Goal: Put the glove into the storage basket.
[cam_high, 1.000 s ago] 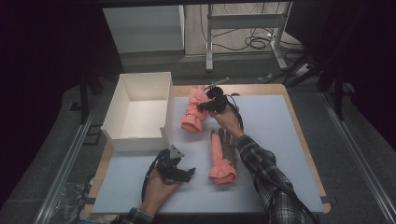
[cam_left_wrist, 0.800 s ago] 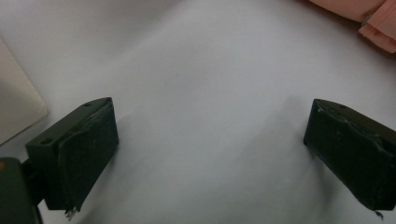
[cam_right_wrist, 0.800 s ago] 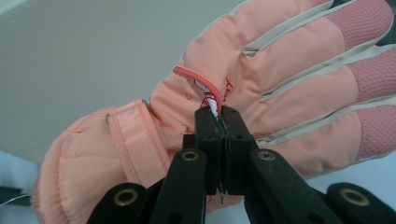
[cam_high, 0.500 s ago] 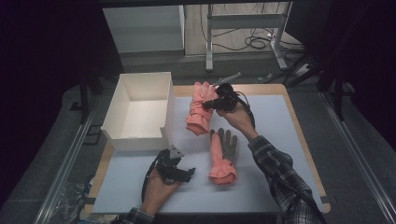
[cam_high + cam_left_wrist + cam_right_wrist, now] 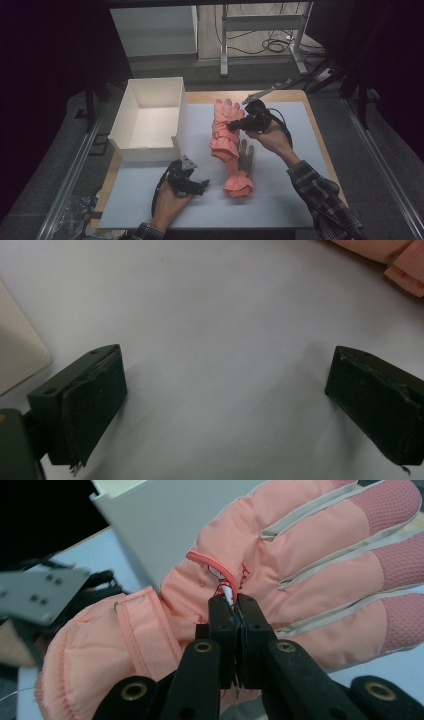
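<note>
The right gripper (image 5: 235,605) pinches the pink glove (image 5: 223,131) by a small tag at its palm, just right of the white box (image 5: 150,117), likely to lift it in; the left gripper (image 5: 204,185) waits wide open nearer the person, below the box.

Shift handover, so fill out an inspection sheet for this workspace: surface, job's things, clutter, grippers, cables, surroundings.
Surface: pale mat on a wooden table.
Job's things: pink glove pinched at its side; second glove lies grey palm up beside it; white box open, nothing seen inside.
Clutter: nothing seen.
Grippers: right gripper shut on the pink glove; left gripper open over bare mat.
Cables: one trails from each gripper; loose cables on the floor behind.
Surroundings: dark room, metal table legs behind.
</note>
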`<action>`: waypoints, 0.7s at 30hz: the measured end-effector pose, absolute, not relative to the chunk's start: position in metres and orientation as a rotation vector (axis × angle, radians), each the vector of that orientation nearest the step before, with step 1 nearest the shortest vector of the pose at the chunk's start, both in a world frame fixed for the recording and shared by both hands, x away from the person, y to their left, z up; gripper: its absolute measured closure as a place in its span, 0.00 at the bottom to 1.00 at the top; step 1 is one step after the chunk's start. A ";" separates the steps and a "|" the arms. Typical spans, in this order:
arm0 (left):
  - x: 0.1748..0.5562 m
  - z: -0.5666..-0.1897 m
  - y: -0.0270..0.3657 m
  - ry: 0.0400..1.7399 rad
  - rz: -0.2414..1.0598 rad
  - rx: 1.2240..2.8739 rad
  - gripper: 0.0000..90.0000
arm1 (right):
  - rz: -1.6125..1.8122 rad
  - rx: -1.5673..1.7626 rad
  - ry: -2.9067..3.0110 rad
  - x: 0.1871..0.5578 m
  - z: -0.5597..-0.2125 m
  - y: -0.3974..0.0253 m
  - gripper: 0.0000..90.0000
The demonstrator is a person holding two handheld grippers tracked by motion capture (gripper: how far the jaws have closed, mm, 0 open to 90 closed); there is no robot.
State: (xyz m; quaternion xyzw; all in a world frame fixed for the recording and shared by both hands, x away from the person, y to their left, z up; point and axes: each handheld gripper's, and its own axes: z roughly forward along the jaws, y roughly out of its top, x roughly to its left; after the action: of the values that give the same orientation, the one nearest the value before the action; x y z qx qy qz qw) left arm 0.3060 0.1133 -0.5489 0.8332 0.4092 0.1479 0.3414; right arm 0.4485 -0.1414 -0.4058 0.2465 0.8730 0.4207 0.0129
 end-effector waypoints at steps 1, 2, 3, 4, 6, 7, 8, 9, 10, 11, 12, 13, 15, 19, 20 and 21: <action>0.306 -0.549 0.113 1.065 0.384 2.168 0.03 | 1.309 0.769 2.727 0.443 -0.406 -0.145 0.96; 0.306 -0.549 0.113 1.065 0.385 2.168 0.03 | 1.309 0.763 2.730 0.440 -0.406 -0.148 0.96; 0.306 -0.549 0.113 1.068 0.383 2.166 0.03 | 1.304 0.759 2.730 0.433 -0.406 -0.152 0.96; 0.306 -0.549 0.113 1.069 0.382 2.163 0.03 | 1.302 0.755 2.731 0.430 -0.406 -0.155 0.96; 0.306 -0.549 0.113 1.066 0.384 2.166 0.03 | 1.275 0.741 2.735 0.421 -0.409 -0.161 0.96; 0.306 -0.549 0.113 1.066 0.384 2.165 0.03 | 1.265 0.740 2.737 0.417 -0.410 -0.163 0.96; 0.306 -0.549 0.113 1.066 0.383 2.165 0.03 | 1.264 0.747 2.742 0.414 -0.410 -0.165 0.96; 0.306 -0.549 0.113 1.065 0.384 2.166 0.03 | 1.265 0.740 2.747 0.410 -0.412 -0.168 0.96; 0.306 -0.549 0.113 1.065 0.384 2.166 0.03 | 1.259 0.740 2.752 0.407 -0.413 -0.170 0.96; 0.306 -0.549 0.113 1.065 0.384 2.166 0.03 | 1.247 0.733 2.758 0.403 -0.414 -0.172 0.96; 0.306 -0.549 0.113 1.065 0.384 2.166 0.03 | 1.243 0.734 2.762 0.401 -0.414 -0.173 0.96; 0.306 -0.549 0.113 1.067 0.385 2.162 0.03 | 1.242 0.732 2.768 0.398 -0.416 -0.175 0.96; 0.306 -0.549 0.113 1.068 0.384 2.163 0.03 | 1.225 0.725 2.787 0.392 -0.419 -0.177 0.96; 0.306 -0.549 0.113 1.068 0.384 2.162 0.03 | 1.190 0.730 2.818 0.389 -0.434 -0.177 0.96; 0.306 -0.549 0.113 1.068 0.384 2.162 0.03 | 1.178 0.735 2.823 0.389 -0.438 -0.177 0.96; 0.306 -0.549 0.113 1.066 0.384 2.166 0.03 | 1.166 0.737 2.829 0.389 -0.443 -0.176 0.96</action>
State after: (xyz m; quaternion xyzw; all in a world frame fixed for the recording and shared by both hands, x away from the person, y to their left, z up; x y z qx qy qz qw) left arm 0.3059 0.1131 -0.5488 0.8327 0.4100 0.1475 0.3418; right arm 0.3892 -0.1760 -0.4426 0.2340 0.8989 0.3704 -0.0029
